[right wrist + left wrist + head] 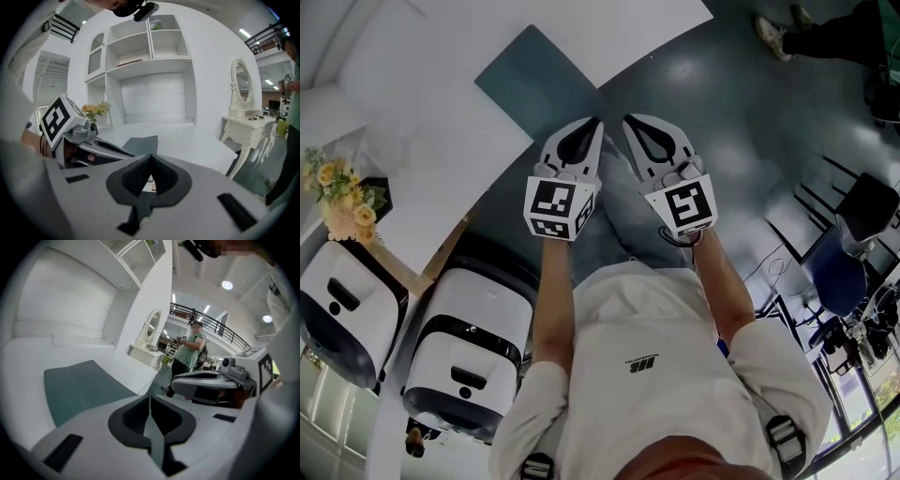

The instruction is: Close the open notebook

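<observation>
Left gripper [595,122] [149,397]: jaws closed tip to tip, nothing between them. Right gripper [629,120] [151,156]: jaws likewise closed and empty, just beside the left gripper. Ahead of both tips, a flat teal-grey rectangle [536,80] [79,385] [140,144] lies on the white surface [441,131]. Whether it is the notebook cannot be told.

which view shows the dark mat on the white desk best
The head view: it looks down on the dark mat, whole outline clear on the white desk. The left gripper view shows it large but slanted, partly behind the left gripper. The right gripper view shows only a small strip.
</observation>
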